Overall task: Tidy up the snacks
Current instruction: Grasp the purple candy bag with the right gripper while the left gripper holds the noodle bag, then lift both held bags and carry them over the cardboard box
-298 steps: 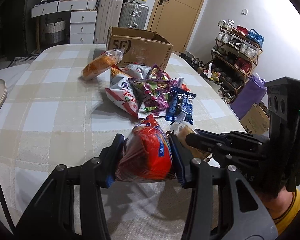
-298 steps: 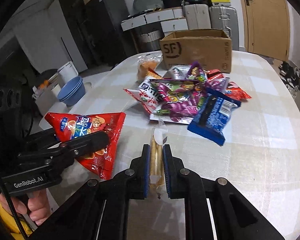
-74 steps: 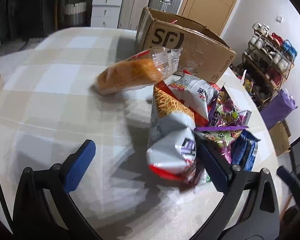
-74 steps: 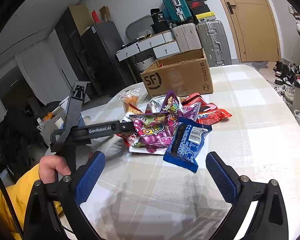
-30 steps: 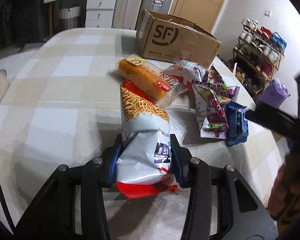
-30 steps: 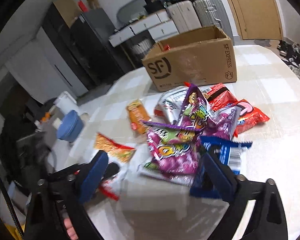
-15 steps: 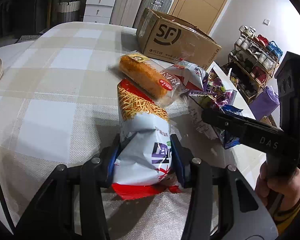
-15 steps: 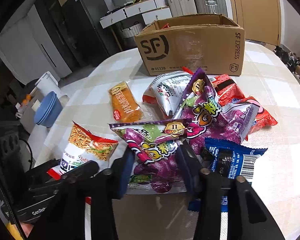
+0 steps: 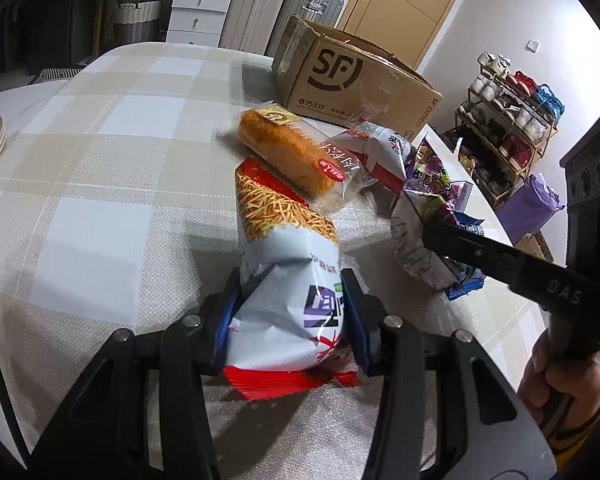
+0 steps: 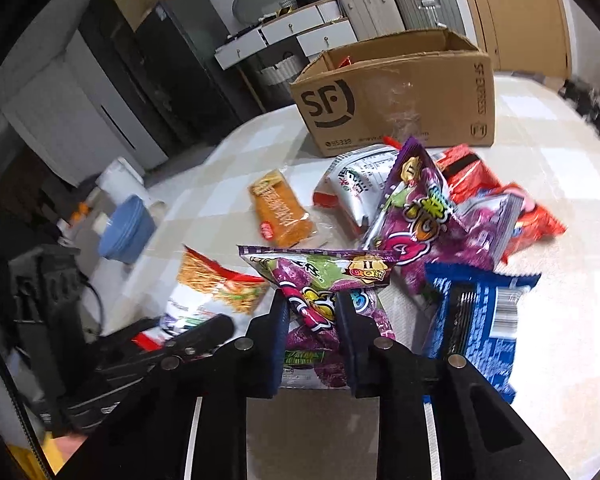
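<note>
My left claw (image 9: 289, 312) pinches a white and red noodle-snack bag (image 9: 283, 264) lying lengthwise on the counter (image 9: 99, 184), its far end tucked under an orange cake roll in clear wrap (image 9: 295, 156). My right claw (image 10: 312, 336) is closing on a crumpled purple candy bag (image 10: 320, 280) at the near edge of the snack pile. Behind sits a second purple bag (image 10: 428, 216), a blue packet (image 10: 480, 320) just right, red packets (image 10: 500, 200), and an open cardboard box (image 10: 400, 100).
</note>
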The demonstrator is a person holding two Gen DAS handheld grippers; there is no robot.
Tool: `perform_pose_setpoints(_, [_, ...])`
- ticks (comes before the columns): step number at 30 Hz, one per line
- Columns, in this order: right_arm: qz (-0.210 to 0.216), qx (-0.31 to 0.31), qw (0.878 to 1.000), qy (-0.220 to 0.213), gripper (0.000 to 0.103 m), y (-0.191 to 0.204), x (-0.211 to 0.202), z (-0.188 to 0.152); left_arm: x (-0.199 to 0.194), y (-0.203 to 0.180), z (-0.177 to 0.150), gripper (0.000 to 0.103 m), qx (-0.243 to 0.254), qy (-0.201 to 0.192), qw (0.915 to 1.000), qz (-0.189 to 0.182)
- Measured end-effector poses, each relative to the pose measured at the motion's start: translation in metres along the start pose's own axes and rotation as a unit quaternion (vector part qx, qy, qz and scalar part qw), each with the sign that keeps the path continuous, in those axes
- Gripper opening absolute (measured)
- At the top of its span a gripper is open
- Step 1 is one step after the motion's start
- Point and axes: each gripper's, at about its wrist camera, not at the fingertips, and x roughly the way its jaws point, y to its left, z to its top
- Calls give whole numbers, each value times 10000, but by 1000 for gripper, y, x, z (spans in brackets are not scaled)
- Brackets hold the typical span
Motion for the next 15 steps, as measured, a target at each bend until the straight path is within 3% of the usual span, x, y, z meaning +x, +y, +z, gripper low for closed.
perform_pose_setpoints(7, [568, 424, 9971, -288, 22, -6, -31, -7, -1, -1, 0, 43, 31, 6, 10000, 37])
perform_pose_setpoints(15, [724, 350, 9947, -636, 22, -3, -86, -14, -8, -8, 2, 41, 152, 21, 9996, 224])
